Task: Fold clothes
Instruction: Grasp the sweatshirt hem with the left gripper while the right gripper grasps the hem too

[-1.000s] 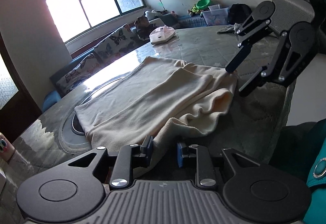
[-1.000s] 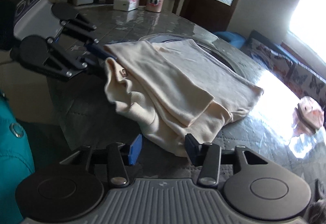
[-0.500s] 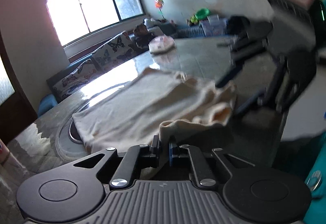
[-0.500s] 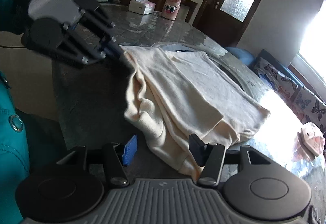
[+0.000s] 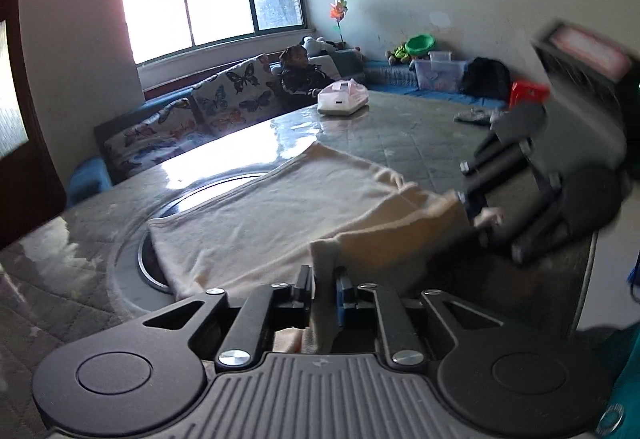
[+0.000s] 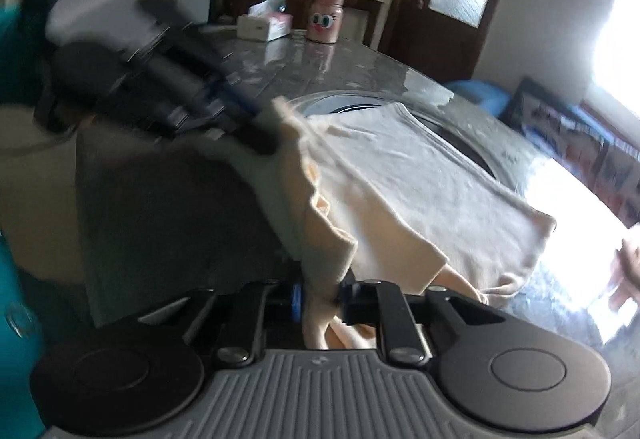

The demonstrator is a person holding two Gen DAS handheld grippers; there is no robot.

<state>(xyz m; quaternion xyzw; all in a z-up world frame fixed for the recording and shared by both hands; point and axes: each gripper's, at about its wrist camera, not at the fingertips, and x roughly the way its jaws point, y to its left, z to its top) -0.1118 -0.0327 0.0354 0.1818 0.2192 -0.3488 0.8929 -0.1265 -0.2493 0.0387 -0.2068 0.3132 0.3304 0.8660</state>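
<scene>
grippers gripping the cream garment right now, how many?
2. The left gripper pinches a near corner of the cream garment; the right gripper pinches the other near corner. No other grippers visible.

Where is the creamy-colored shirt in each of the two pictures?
Left wrist view: the cream shirt lies across the middle, its near edge pinched in the left claw.
Right wrist view: the shirt is in the middle and right, its near edge pinched in the right claw.
Shared landmark: the round inset ring in the table under the shirt.
</scene>
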